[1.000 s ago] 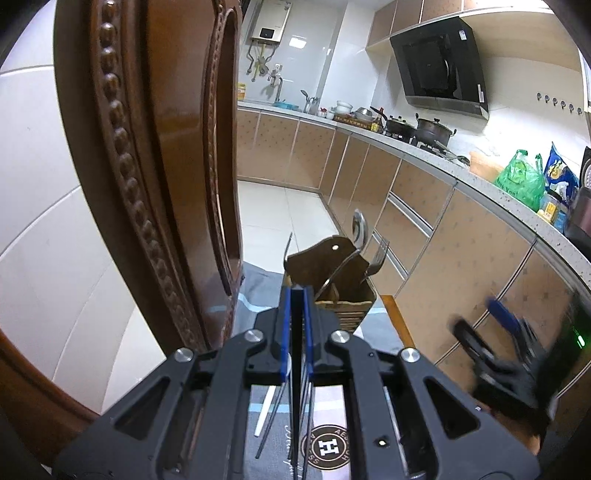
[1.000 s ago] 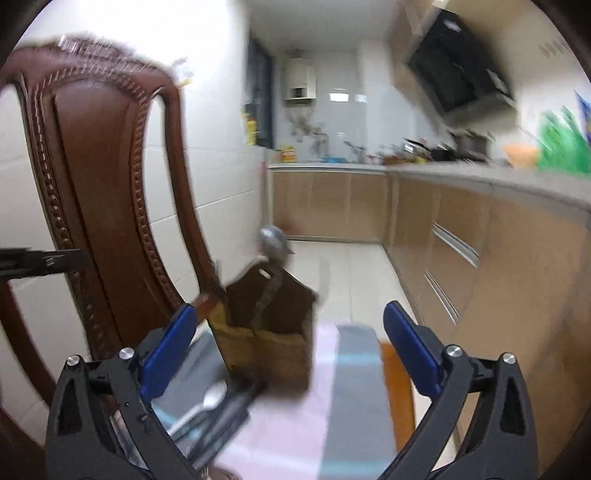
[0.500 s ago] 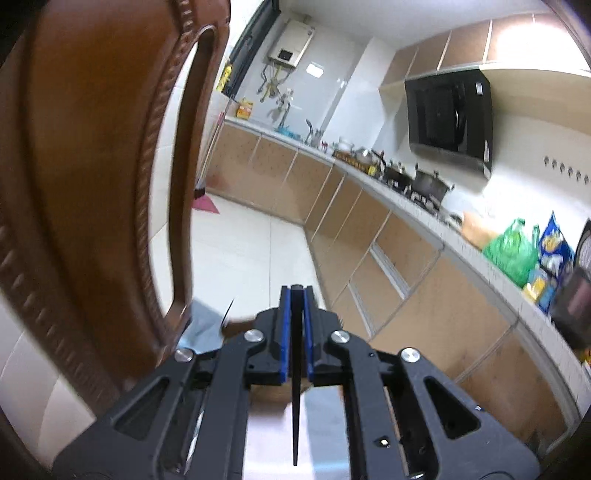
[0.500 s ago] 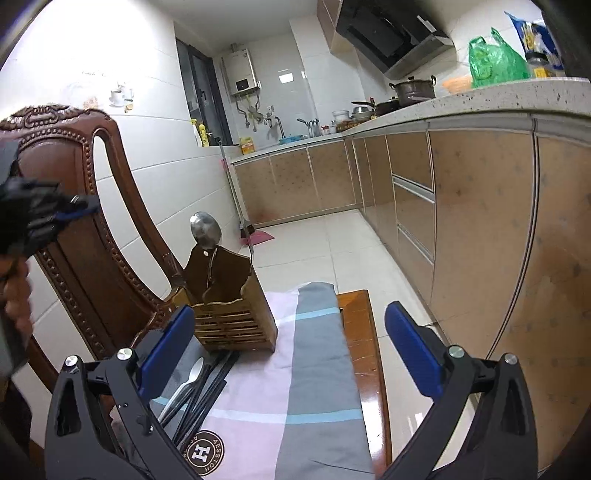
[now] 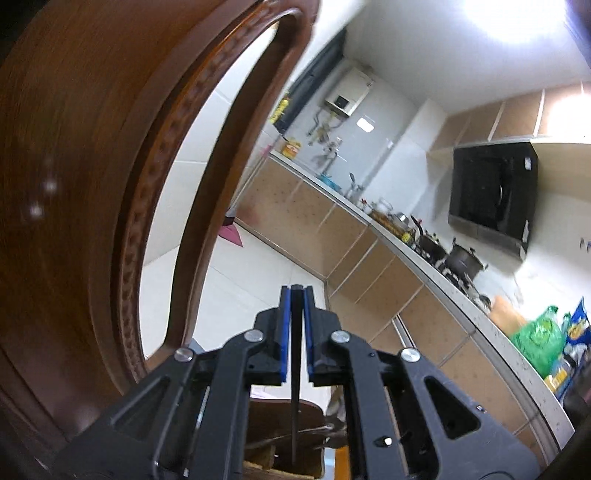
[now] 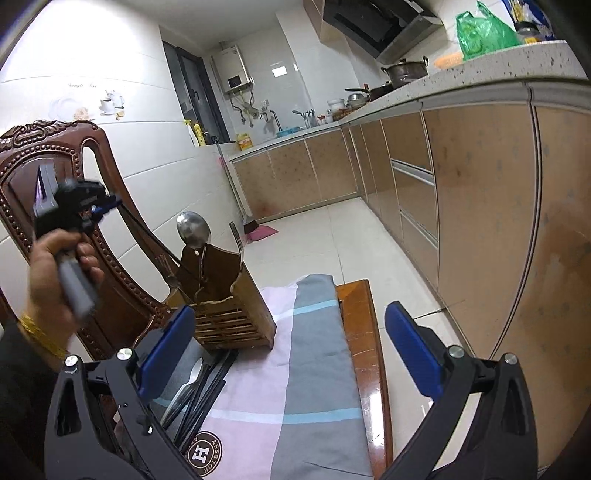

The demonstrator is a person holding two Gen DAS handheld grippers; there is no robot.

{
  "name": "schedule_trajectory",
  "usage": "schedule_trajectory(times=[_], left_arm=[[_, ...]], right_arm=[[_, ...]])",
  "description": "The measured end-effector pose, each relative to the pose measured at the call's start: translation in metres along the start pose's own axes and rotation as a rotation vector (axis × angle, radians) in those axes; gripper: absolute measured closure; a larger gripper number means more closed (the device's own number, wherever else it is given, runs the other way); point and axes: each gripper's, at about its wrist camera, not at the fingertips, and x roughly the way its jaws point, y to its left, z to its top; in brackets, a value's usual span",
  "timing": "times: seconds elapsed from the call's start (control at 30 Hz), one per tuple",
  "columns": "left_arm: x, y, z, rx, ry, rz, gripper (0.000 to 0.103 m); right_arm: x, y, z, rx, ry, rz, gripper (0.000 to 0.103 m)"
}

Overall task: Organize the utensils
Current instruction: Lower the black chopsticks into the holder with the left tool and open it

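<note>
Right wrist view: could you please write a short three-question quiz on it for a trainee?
1. True or false: the right tongs are shut on a fork.
2. What do the left tongs grip? A) a thin black chopstick B) a silver spoon C) a white cup
3. Where do the loose black chopsticks and the white spoon lie?

Key: 1. False, they stand open and empty. 2. A. 3. On the striped cloth, beside the brown wooden utensil holder.

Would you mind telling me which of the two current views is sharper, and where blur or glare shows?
Left wrist view: chair back is motion-smeared, ceiling light blown out, left gripper crisp. Right wrist view: mostly sharp; only the hand is blurred.
</note>
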Motion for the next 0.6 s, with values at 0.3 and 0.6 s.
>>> schedule_trajectory(times=[0.3, 0.6], left_arm=[[0.03, 0.01, -0.062, 0.05, 0.111, 0.012, 0.043], [-0.067, 0.002, -0.065, 0.372, 0.249, 0.02, 0.005]], right_arm=[[0.01, 0.009, -0.002, -0.02, 0.04, 0.033, 0.003], [-0.006, 0.035, -0.004, -0.108, 0.061, 0.071, 0.003]])
